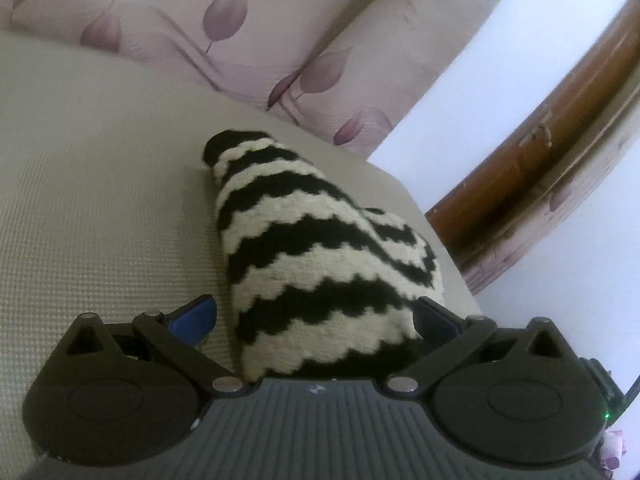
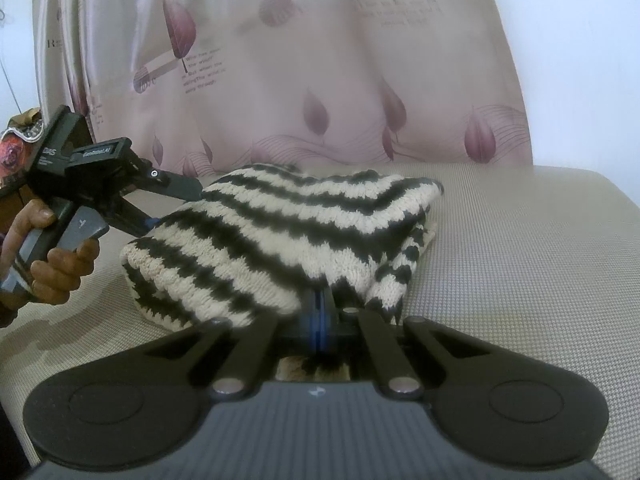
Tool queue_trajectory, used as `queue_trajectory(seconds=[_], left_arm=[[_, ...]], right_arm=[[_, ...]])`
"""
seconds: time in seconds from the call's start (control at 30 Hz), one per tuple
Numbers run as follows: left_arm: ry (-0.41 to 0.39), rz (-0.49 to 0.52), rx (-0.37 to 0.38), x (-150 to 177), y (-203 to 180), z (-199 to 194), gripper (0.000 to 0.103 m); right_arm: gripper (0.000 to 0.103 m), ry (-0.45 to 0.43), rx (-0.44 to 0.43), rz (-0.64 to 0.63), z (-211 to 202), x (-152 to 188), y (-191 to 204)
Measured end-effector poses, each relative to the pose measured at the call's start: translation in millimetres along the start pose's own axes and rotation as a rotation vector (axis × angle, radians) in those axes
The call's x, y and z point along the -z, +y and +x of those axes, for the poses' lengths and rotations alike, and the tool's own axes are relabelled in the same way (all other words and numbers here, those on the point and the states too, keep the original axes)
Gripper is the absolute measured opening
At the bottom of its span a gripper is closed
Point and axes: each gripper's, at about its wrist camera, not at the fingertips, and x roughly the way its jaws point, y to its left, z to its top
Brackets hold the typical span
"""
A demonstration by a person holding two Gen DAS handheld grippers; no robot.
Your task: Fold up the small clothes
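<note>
A black-and-cream striped knit garment lies bunched and partly folded on a beige textured cushion. My right gripper is shut on the garment's near edge, with its blue pads together under the draped knit. My left gripper is open wide, and the garment rises between its fingers. Its left blue pad stands apart from the knit, while the right finger is against the cloth. In the right wrist view a hand holds the left gripper at the garment's left side.
A pale curtain with purple leaf prints hangs right behind the cushion. In the left wrist view the cushion's edge drops off to the right of the garment, beside a brown wooden frame and a white wall.
</note>
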Motion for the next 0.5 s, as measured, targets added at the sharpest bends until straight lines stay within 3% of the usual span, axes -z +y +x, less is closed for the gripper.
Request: queue_trajectory(seconds=[0.17, 0.3, 0.37, 0.43, 0.5], left_arm=[[0.073, -0.067, 0.073, -2.9, 13.8, 24.5, 0.101], [0.068, -0.093, 0.108, -9.7, 14.5, 38.1, 0.101], [0.057, -0.064, 0.084, -10.3, 8.9, 45.0, 0.093], [0.044, 0.023, 0.012, -8.2, -2.4, 45.6, 0.083], [0.028, 0.052, -0.014, -5.0, -5.4, 45.1, 0.080]], right_arm=[[0.001, -0.001, 0.002, -0.002, -0.1, 0.0, 0.4], [0.001, -0.001, 0.003, -0.003, -0.2, 0.1, 0.6], [0.001, -0.001, 0.003, -0.004, -0.1, 0.2, 0.5], [0.001, -0.001, 0.003, -0.002, -0.1, 0.3, 0.6], [0.001, -0.002, 0.004, -0.003, -0.2, 0.2, 1.3]])
